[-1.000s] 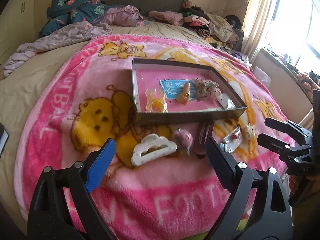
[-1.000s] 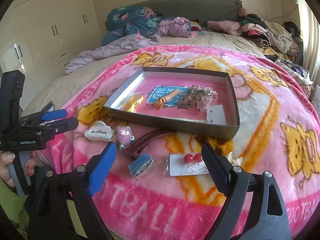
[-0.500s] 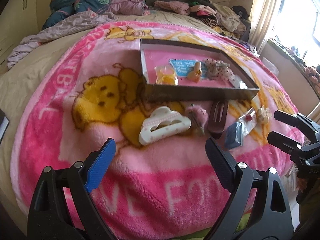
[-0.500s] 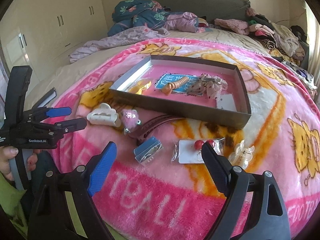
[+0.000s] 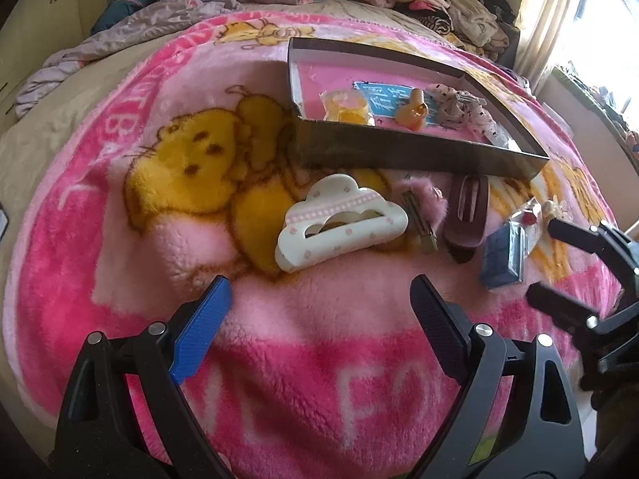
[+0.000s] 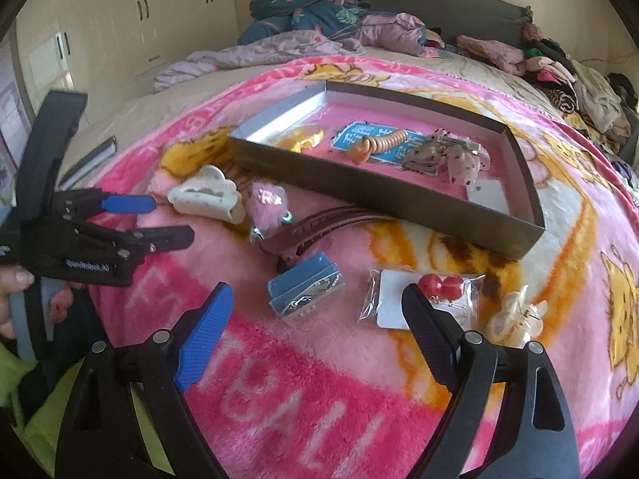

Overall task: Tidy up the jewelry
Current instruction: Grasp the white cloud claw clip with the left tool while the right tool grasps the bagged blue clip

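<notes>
pink fleece blanket – white cloud hair claw ahead of left gripper, fingers spread, nothing held; right gripper likewise spread – blue packet just beyond.

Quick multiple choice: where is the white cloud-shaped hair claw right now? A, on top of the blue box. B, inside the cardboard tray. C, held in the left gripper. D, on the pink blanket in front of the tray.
D: the white cloud-shaped hair claw lies on the pink blanket, outside the tray, ahead of the open, empty left gripper.
</notes>
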`<state>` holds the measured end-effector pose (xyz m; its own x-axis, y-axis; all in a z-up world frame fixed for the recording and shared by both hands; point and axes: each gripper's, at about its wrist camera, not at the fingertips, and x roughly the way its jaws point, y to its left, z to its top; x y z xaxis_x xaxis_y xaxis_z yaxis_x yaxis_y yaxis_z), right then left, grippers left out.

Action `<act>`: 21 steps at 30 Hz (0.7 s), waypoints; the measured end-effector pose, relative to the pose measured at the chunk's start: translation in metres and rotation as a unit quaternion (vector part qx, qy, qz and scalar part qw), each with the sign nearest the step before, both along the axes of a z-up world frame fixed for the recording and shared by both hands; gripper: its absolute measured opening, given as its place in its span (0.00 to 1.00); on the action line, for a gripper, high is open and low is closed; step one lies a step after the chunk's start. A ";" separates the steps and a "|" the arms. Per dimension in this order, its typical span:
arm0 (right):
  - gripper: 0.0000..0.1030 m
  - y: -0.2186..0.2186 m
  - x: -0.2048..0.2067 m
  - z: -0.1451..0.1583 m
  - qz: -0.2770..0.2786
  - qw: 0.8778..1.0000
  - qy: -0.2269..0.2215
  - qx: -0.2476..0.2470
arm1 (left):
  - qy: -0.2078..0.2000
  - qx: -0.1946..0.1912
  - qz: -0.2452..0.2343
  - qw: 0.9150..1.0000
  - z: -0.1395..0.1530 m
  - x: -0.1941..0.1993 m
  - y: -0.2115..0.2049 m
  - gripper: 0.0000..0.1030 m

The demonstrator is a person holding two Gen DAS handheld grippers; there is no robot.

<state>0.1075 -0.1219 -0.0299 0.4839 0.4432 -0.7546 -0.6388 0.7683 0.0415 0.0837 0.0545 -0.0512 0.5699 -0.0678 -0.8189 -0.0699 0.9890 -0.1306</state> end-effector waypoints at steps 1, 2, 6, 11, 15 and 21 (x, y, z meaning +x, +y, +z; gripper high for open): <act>0.81 0.002 0.001 -0.002 0.002 1.000 0.001 -0.002 | 0.000 -0.002 0.001 1.000 0.000 0.002 0.000 0.80; 0.80 0.003 0.002 -0.004 0.006 1.000 0.003 -0.002 | 0.001 -0.005 0.003 1.000 0.000 0.004 0.000 0.80; 0.75 0.006 0.007 -0.009 0.019 1.000 0.005 -0.005 | 0.006 -0.022 0.009 1.000 -0.001 0.013 0.000 0.80; 0.69 0.009 0.014 -0.016 0.029 0.999 0.012 -0.010 | 0.011 -0.030 0.014 0.999 -0.004 0.025 -0.004 0.80; 0.68 0.009 0.016 -0.017 0.034 0.999 0.014 -0.007 | 0.011 -0.029 0.018 0.999 -0.006 0.032 -0.007 0.80; 0.66 0.014 0.016 -0.017 0.047 0.999 0.015 -0.008 | 0.013 -0.025 0.026 0.999 -0.009 0.039 -0.005 0.72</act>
<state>0.1236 -0.1075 -0.0472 0.4181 0.4736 -0.7752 -0.7066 0.7059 0.0501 0.1224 0.0493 -0.0597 0.5526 -0.0805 -0.8295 -0.1250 0.9761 -0.1780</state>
